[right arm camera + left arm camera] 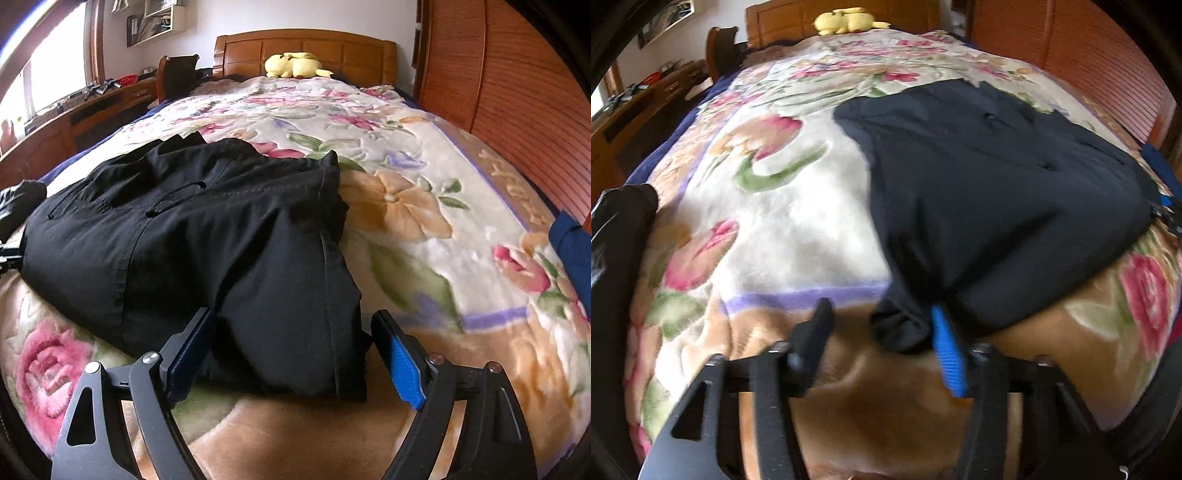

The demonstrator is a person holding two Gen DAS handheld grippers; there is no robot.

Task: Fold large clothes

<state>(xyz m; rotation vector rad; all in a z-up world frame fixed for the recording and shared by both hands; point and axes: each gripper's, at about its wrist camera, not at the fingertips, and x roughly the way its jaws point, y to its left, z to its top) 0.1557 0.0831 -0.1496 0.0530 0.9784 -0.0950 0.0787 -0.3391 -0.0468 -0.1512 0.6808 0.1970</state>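
Black trousers [997,184] lie folded in a thick bundle on a floral blanket [783,221] that covers the bed. In the left wrist view my left gripper [882,321] is open at the bundle's near left corner. A small lobe of black cloth [897,328] sits between its fingers, against the blue pad [945,347] and apart from the black finger [820,325]. In the right wrist view my right gripper [292,314] stands wide open astride the near right end of the trousers [184,240], with the cloth lying loose between its fingers.
A yellow plush toy [295,64] rests by the wooden headboard [306,44]. A slatted wooden wardrobe [498,92] runs along the bed's right side. A wooden desk [92,107] and a chair [177,74] stand on the left. Blue cloth [572,251] lies at the right edge.
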